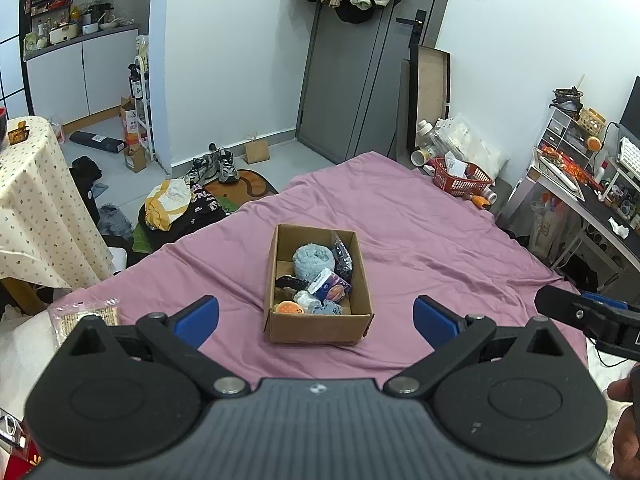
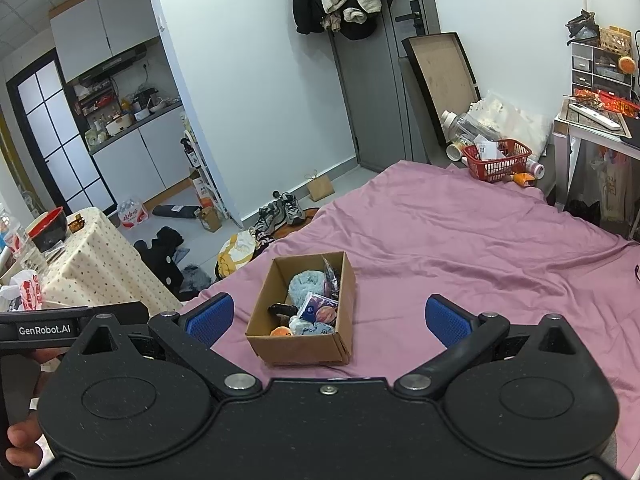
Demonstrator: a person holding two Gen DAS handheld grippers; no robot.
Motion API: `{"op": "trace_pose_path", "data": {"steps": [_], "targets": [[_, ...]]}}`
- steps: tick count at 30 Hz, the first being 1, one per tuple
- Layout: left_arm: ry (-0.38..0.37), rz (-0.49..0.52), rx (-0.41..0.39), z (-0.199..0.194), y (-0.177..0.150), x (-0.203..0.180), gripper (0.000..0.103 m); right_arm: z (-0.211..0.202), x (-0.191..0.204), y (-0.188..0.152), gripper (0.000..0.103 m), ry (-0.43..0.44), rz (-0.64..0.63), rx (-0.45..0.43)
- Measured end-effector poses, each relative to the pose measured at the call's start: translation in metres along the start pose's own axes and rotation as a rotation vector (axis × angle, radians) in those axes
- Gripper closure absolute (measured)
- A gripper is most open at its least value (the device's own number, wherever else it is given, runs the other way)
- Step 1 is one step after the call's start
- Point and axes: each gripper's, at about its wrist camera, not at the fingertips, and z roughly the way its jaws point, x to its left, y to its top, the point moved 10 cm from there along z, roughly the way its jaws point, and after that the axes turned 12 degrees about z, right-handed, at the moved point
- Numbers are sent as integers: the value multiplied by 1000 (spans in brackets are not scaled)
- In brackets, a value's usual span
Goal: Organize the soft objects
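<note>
A cardboard box [image 1: 320, 326] [image 2: 298, 346] sits on the pink bedsheet [image 1: 440, 240] [image 2: 480, 248]. Inside lie a rolled light-blue fluffy towel [image 1: 313, 262] [image 2: 306, 286], a tissue pack [image 1: 330, 286] [image 2: 320, 309], an orange plush [image 1: 290, 307] [image 2: 281, 332], a dark patterned pouch [image 1: 343, 258] and a black item [image 1: 289, 281]. My left gripper [image 1: 316, 318] hovers open just before the box, empty. My right gripper [image 2: 330, 318] is also open and empty, with the box between its blue pads in view. The right gripper shows at the left wrist view's right edge.
A red basket [image 1: 462, 178] [image 2: 500, 158] sits at the bed's far corner by bottles and bags. A snack packet [image 1: 84, 314] lies at the bed's left edge. Left stands a table with a dotted cloth [image 1: 36, 208] [image 2: 92, 264]; clothes and shoes [image 1: 218, 166] litter the floor.
</note>
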Motion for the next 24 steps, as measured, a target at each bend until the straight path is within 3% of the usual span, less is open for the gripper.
{"op": "trace_pose_path", "data": {"steps": [24], "targets": [[6,0,3,-2,-1,-2,1,-4,-2,2,0,2,1,-5]]}}
